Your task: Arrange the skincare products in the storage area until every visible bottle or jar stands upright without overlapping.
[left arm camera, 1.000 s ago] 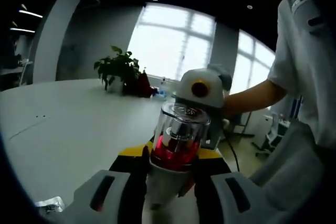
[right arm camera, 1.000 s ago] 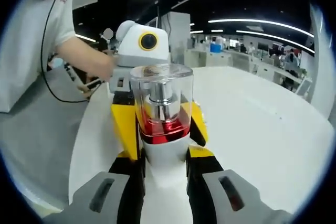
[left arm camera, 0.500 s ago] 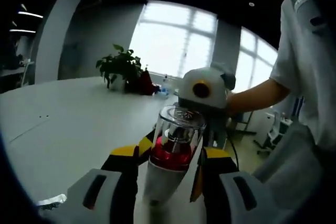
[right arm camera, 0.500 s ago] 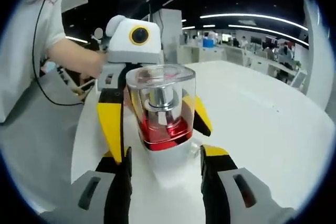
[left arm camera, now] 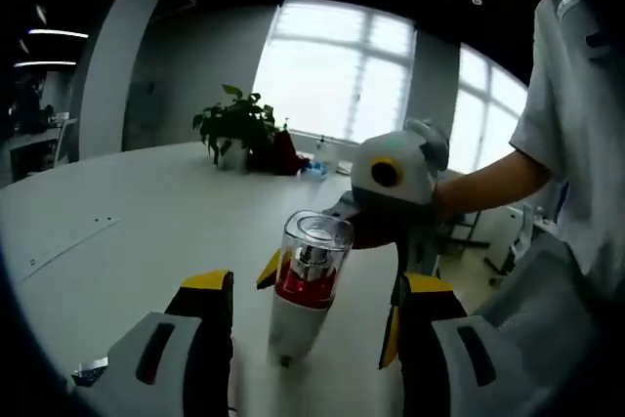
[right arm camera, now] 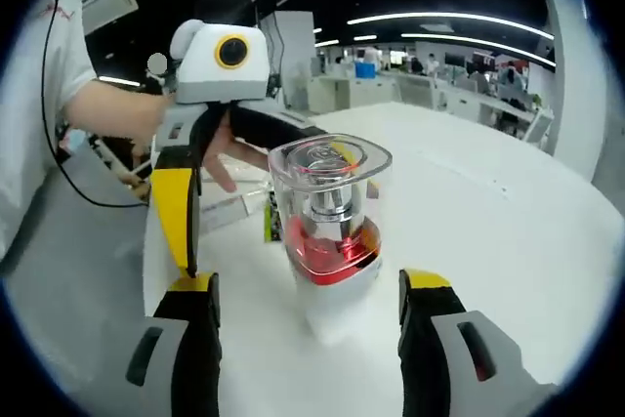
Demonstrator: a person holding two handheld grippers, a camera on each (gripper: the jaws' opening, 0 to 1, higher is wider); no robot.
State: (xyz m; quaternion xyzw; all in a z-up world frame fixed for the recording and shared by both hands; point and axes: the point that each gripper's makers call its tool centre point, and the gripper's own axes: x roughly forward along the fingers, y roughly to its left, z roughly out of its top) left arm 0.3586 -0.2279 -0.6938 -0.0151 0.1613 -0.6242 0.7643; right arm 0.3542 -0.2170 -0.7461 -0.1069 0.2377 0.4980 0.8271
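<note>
A skincare bottle point(left arm camera: 305, 285) with a clear cap, a red band and a white body stands on the white table point(left arm camera: 127, 241). My left gripper point(left arm camera: 314, 283) is open, its jaws wide on either side of the bottle and apart from it. From the far side comes the right gripper's white housing point(left arm camera: 391, 178), held by a hand. In the right gripper view the same bottle point(right arm camera: 332, 241) stands between the open jaws of my right gripper point(right arm camera: 311, 282), untouched. The left gripper's housing point(right arm camera: 217, 61) and one yellow jaw face it from behind.
A potted plant point(left arm camera: 234, 124) and a red item point(left arm camera: 283, 153) sit at the table's far edge by the windows. A small shiny object point(left arm camera: 88, 370) lies near my left jaw. A flat pale strip point(right arm camera: 229, 212) lies behind the bottle. The person's clothes point(left arm camera: 576, 192) stand close by.
Both grippers, shut on the bottle a second ago, have opened and drawn back from it. The bottle now stands free on the table.
</note>
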